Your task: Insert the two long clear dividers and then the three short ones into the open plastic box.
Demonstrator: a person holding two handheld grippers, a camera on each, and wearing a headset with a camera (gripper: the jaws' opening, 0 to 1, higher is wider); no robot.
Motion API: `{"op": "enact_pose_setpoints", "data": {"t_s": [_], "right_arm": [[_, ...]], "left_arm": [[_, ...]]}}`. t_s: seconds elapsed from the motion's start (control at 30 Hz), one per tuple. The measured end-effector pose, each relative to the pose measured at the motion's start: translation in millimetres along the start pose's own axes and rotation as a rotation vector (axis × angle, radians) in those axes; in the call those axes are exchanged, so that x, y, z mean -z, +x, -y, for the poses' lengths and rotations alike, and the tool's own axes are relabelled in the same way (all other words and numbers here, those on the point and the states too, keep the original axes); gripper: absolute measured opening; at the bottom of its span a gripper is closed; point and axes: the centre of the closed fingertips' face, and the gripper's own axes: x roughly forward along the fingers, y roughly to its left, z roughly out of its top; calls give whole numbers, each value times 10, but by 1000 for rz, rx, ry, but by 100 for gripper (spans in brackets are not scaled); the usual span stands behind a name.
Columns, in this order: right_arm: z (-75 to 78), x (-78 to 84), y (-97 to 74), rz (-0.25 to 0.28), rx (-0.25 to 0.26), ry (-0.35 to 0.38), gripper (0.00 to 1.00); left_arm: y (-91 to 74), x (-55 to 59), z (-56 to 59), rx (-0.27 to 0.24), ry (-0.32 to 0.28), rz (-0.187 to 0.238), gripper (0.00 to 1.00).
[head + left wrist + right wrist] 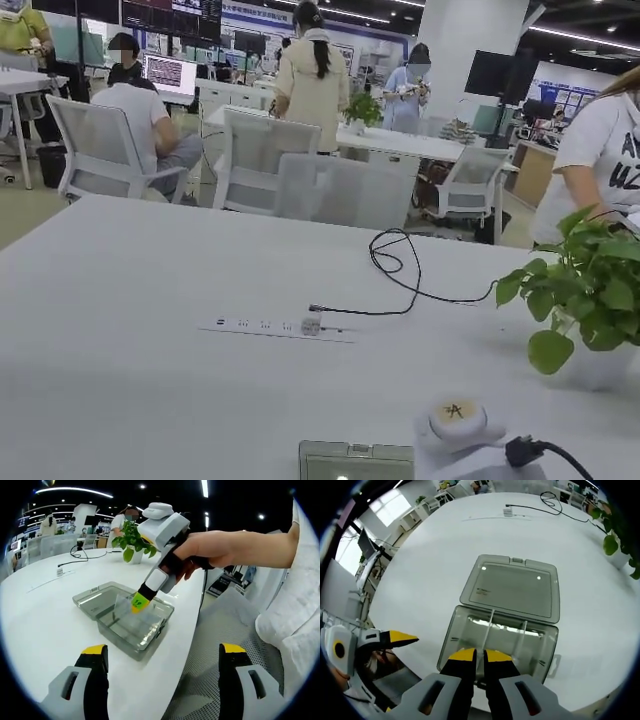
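My right gripper (481, 656) is clamped on a clear divider (488, 626) standing in the open box (449, 639) (second divider (522, 631) stands beside it). My left gripper (163, 650) gapes wide, holding nothing, near the box at the table (40, 615) edge.

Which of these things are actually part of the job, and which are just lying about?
Job: open plastic box; clear divider pinched by the right hand-held gripper; second divider standing in the box; left hand-held gripper, open.
Lying about: potted plant; power strip; black cable.
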Motion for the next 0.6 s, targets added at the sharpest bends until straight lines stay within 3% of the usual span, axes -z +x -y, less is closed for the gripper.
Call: {"op": "enact_pose_setpoints", "data": {"t_s": [0.6], "right_arm": [[-14, 59, 177, 18, -113, 41, 10]], "left_arm": [[24, 21, -3, -5, 3, -10, 95]]}}
